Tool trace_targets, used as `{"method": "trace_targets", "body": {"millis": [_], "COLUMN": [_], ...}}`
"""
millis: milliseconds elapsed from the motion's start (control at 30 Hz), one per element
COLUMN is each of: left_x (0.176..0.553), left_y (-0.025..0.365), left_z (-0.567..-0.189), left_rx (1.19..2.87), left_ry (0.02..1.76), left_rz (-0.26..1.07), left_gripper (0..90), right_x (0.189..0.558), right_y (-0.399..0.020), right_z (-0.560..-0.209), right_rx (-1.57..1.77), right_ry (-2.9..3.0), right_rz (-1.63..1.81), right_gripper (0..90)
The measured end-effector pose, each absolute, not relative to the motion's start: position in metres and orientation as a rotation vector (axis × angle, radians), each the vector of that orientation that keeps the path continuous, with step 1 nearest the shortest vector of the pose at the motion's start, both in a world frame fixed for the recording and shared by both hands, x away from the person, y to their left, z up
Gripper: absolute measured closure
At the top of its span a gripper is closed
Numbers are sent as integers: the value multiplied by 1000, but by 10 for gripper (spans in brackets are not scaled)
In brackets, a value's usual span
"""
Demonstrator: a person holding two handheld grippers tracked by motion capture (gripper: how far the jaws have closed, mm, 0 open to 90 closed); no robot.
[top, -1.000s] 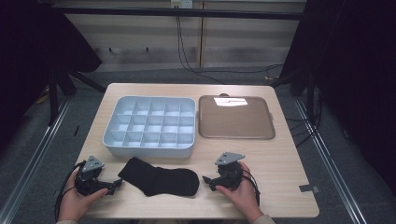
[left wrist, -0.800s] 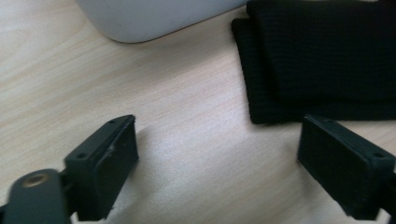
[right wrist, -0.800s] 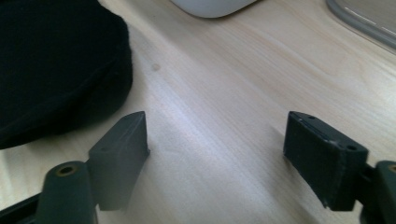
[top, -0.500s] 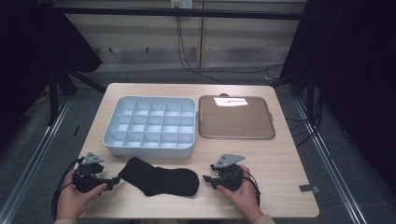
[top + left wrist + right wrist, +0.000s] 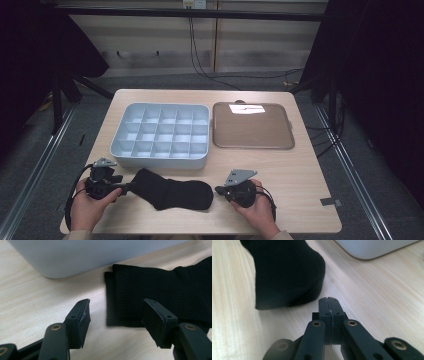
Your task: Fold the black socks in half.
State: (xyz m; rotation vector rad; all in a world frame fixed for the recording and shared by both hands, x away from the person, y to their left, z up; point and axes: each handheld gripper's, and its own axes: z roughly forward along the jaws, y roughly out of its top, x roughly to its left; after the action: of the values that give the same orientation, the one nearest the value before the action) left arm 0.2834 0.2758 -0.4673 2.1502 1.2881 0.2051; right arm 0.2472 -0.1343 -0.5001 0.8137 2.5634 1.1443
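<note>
A: Item one, your left gripper (image 5: 120, 189)?
B: Jaws spread at the cuff end of the black sock (image 5: 172, 189), one jaw over the fabric.
A: Item two, your right gripper (image 5: 220, 190)?
B: Jaws pressed together, empty, just beside the sock's toe on the table (image 5: 300, 175).

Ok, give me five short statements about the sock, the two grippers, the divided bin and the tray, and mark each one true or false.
1. The left gripper is open, its jaws on either side of the cuff edge of the black sock. True.
2. The right gripper is clamped on the sock's toe. False: its jaws are shut on nothing, just short of the toe.
3. The divided bin holds no items in its compartments. True.
4. The sock lies on the brown tray. False: it lies flat on the table, in front of the bin.
5. The tray sits to the left of the bin. False: it sits to the right.
</note>
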Motion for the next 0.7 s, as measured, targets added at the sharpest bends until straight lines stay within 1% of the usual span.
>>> {"method": "trace_targets", "body": {"millis": [200, 233, 300, 433, 600, 633, 700], "left_x": [287, 288, 289, 291, 292, 292, 293], "left_y": [274, 274, 274, 274, 272, 272, 273], "left_z": [-470, -471, -473, -476, -479, -481, -481], "left_rx": [2128, 2108, 2111, 2108, 2133, 2128, 2135], "left_ry": [1330, 1341, 1352, 1372, 1393, 1408, 1407], "left_rz": [178, 184, 167, 125, 143, 153, 161], "left_gripper": [437, 476, 485, 471, 474, 504, 511], "right_x": [247, 246, 246, 246, 244, 244, 244], "right_y": [-131, -131, -131, -130, -130, -129, -129], "right_z": [-504, -503, -503, -504, -504, -504, -504], "right_rx": [796, 795, 797, 799, 801, 793, 787], "right_ry": [2571, 2572, 2571, 2569, 2565, 2565, 2566], "right_rz": [1133, 1128, 1129, 1136, 1134, 1133, 1133], "right_gripper": [900, 900, 900, 900, 900, 900, 900]}}
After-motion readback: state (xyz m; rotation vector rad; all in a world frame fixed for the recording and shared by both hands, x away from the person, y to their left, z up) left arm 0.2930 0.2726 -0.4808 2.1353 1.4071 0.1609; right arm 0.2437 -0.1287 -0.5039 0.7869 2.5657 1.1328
